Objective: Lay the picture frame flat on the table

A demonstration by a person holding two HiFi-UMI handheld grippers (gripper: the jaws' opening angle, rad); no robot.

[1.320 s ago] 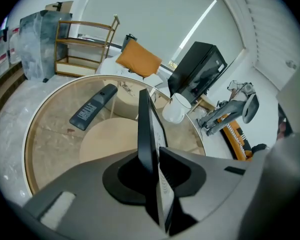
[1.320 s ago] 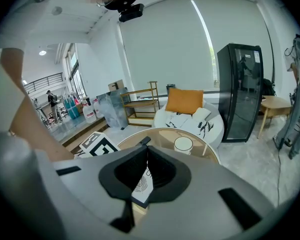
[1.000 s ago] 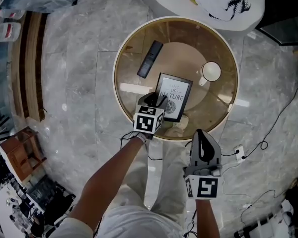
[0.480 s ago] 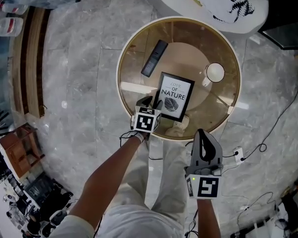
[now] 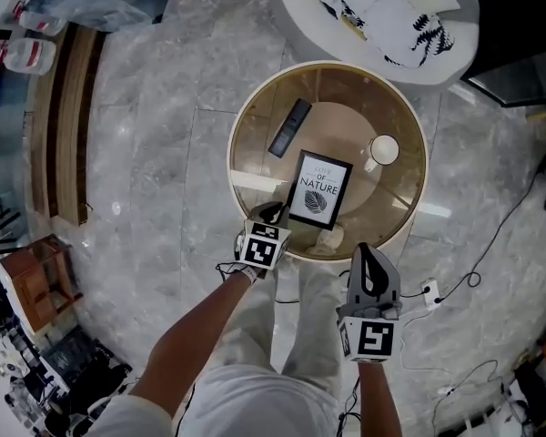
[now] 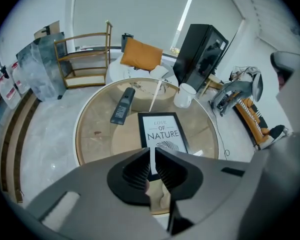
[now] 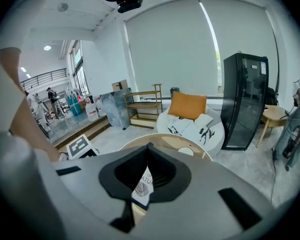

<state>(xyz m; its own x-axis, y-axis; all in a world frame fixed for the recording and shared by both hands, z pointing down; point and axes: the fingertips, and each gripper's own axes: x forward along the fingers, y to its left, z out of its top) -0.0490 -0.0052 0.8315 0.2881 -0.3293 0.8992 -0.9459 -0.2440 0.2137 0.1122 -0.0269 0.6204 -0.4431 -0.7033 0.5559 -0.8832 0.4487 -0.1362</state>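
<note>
The black picture frame (image 5: 320, 191) with the "NATURE" print lies flat, face up, on the round glass table (image 5: 255, 144). My left gripper (image 5: 271, 213) hovers at the table's near rim, just short of the frame's lower left corner. Its jaws are closing, nearly together, with nothing between them. In the left gripper view the frame (image 6: 161, 131) lies just beyond the left gripper (image 6: 152, 151). My right gripper (image 5: 365, 248) hangs shut and empty off the table's near right edge; the frame (image 7: 141, 186) shows through the hollow below the right gripper (image 7: 149, 146).
A black remote (image 5: 289, 127) and a white mug (image 5: 382, 149) lie on the table behind the frame. A white round chair with cushions (image 5: 382, 16) stands beyond. Cables (image 5: 491, 244) trail on the marble floor at the right. A wooden step (image 5: 64, 126) runs along the left.
My left gripper has drawn back from the frame's lower left corner toward the table's rim, and its jaws have gone from wide apart to nearly together. The right gripper has barely moved.
</note>
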